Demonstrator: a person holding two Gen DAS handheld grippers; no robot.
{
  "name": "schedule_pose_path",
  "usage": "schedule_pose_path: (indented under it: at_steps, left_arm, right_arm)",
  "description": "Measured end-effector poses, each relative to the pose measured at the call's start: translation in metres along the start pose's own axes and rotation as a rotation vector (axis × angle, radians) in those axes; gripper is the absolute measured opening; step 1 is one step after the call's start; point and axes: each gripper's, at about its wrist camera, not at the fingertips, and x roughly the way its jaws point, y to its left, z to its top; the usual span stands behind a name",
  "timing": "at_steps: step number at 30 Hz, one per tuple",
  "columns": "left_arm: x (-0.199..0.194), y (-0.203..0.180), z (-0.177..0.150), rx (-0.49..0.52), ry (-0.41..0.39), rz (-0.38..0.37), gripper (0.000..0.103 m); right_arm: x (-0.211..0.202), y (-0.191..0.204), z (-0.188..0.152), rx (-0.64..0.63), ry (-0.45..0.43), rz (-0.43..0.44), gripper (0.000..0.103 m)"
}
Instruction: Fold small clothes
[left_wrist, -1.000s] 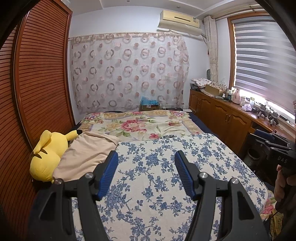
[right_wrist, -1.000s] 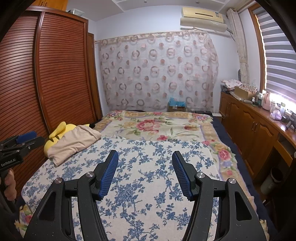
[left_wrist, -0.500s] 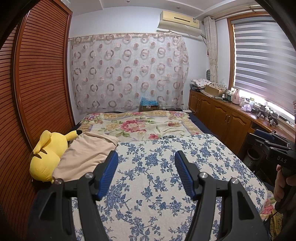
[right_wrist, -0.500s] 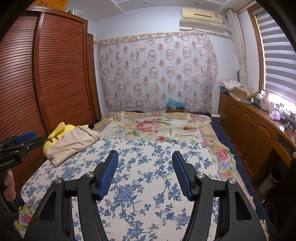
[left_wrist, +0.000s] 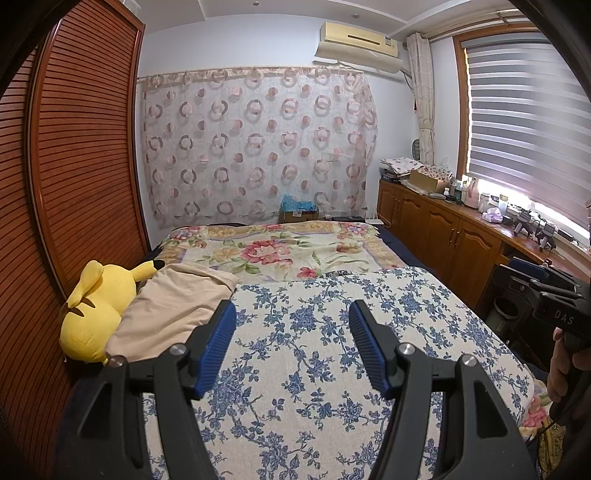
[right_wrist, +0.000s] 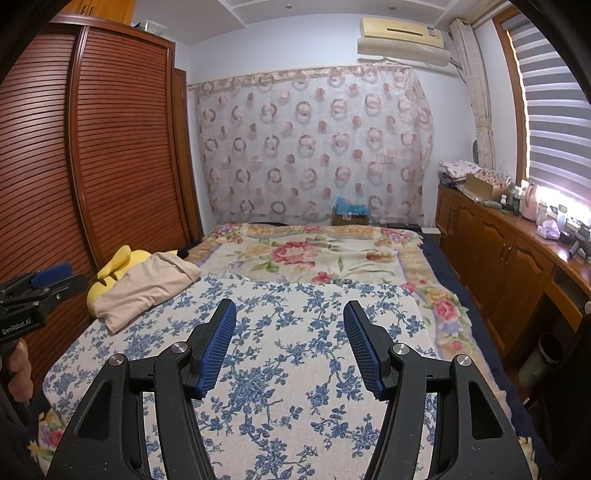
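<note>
A beige piece of clothing lies rumpled at the left edge of the bed, draped over a yellow plush toy; it also shows in the right wrist view. My left gripper is open and empty, held above the blue-flowered cloth, right of the garment. My right gripper is open and empty above the same cloth. Each gripper shows at the edge of the other's view: the right one and the left one.
A pink-flowered blanket covers the far half of the bed. A slatted wooden wardrobe runs along the left. A wooden cabinet with clutter stands at the right under the window. A bin sits on the floor.
Almost nothing has changed. The right wrist view has shifted very slightly; both grippers stay open above the bed.
</note>
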Motion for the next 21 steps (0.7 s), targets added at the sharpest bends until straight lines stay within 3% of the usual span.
schedule_pose_path:
  at_steps: [21]
  left_arm:
    - [-0.0061,-0.0060,0.0075,0.001,-0.010,-0.002,0.063]
  right_arm:
    - [0.0003,0.0006,-0.0018,-0.002,-0.003,-0.001,0.062]
